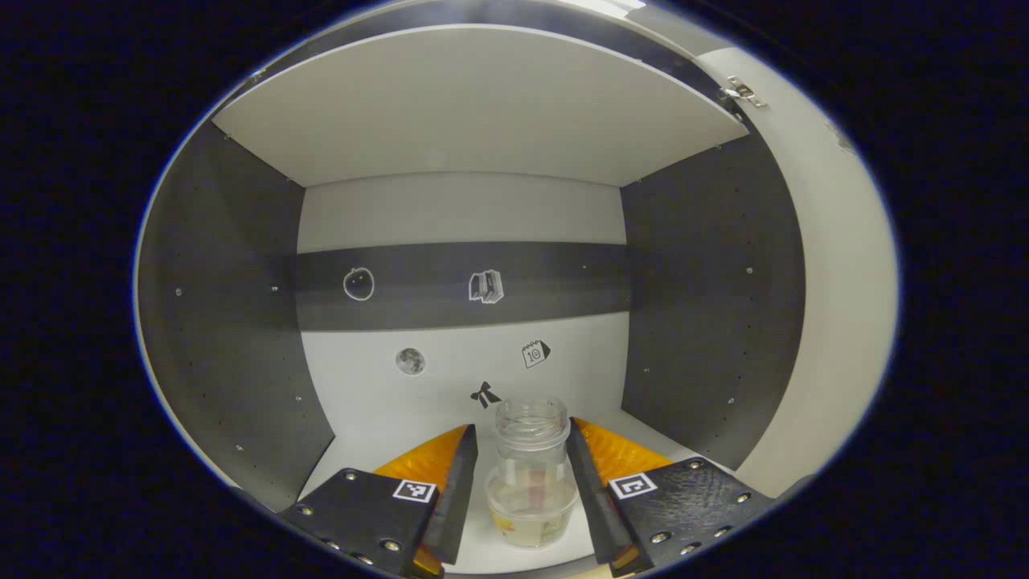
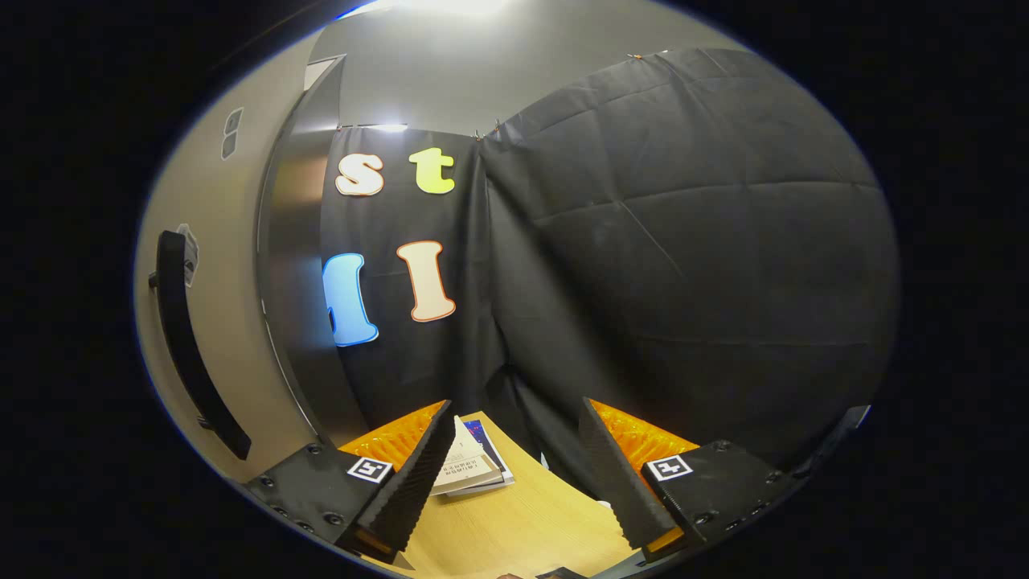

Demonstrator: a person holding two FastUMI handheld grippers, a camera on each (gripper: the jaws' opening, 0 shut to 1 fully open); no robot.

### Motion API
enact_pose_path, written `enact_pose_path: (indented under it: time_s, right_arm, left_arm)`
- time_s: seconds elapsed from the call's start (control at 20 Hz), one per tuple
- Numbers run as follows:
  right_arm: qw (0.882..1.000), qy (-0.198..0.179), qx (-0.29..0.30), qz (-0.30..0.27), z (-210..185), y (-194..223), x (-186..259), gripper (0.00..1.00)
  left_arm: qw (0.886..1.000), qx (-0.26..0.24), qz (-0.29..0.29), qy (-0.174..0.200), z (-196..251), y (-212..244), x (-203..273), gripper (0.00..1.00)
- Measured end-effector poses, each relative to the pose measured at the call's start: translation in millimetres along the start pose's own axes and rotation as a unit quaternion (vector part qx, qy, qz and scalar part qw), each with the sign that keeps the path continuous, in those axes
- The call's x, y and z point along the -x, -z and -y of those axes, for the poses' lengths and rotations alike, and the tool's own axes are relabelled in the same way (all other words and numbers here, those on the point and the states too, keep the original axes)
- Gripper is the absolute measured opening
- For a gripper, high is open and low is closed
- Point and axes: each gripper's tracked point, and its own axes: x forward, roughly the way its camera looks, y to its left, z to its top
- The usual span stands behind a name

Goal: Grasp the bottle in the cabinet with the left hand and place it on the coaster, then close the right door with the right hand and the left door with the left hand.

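A clear glass bottle [image 1: 532,482], lidless with a little liquid at its bottom, stands on the white floor of the cabinet [image 1: 378,454] near the front edge. My left gripper [image 1: 521,424] is open and reaches inside, one finger on each side of the bottle. A narrow gap shows at the left finger, while the right finger lies very close to the glass. My right gripper [image 2: 515,402] is open and holds nothing, hovering above a wooden table [image 2: 530,523]. Beside it on the left is an open cabinet door [image 2: 221,241] with a long black handle [image 2: 189,338].
Dark side walls and a white shelf board [image 1: 474,104] enclose the cabinet compartment; small stickers dot its back wall. The opened right door [image 1: 840,305] with a hinge [image 1: 744,92] stands at the right. A few books [image 2: 474,466] lie on the table near the black cloth wall.
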Motion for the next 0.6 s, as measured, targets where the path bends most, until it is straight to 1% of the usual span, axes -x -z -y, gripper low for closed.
enact_pose_path:
  time_s: [0.05,0.1,0.15,0.2,0.25,0.35,0.4,0.5,0.6]
  right_arm:
    - [1.000,-0.004,0.001,-0.003,-0.1,1.3,-3.7,0.99]
    - [1.000,-0.008,0.002,-0.004,-0.6,1.7,-8.1,0.94]
    - [1.000,-0.015,0.003,-0.005,-2.8,2.1,-14.0,0.99]
    - [1.000,-0.023,0.004,-0.007,-5.7,1.0,-20.0,0.94]
    - [0.999,-0.032,0.005,-0.008,-8.9,1.3,-25.1,0.94]
    - [0.999,-0.049,0.008,-0.007,-13.9,0.3,-35.2,0.94]
    - [0.998,-0.059,0.010,-0.007,-17.4,-0.5,-40.2,0.99]
    - [0.997,-0.078,0.015,-0.009,-26.2,0.0,-46.5,0.99]
    - [0.996,-0.089,0.019,-0.005,-32.5,-5.3,-46.6,0.99]
  left_arm:
    - [1.000,-0.005,0.006,-0.023,-9.6,-1.2,2.3,0.55]
    - [1.000,-0.009,0.002,-0.028,-9.3,-1.2,-3.4,0.41]
    - [1.000,-0.014,-0.002,-0.027,-6.1,-0.9,0.8,0.40]
    - [1.000,-0.013,-0.005,-0.020,-2.0,-1.6,3.0,0.39]
    - [1.000,-0.009,-0.006,-0.016,2.3,-3.6,7.9,0.38]
    - [1.000,-0.011,-0.005,-0.023,1.2,-7.8,20.4,0.36]
    - [1.000,-0.008,-0.001,-0.024,2.2,-12.5,30.3,0.39]
    - [1.000,0.003,0.009,-0.020,4.5,-24.7,53.6,0.39]
    - [1.000,0.004,0.019,-0.014,6.8,-37.0,82.1,0.39]
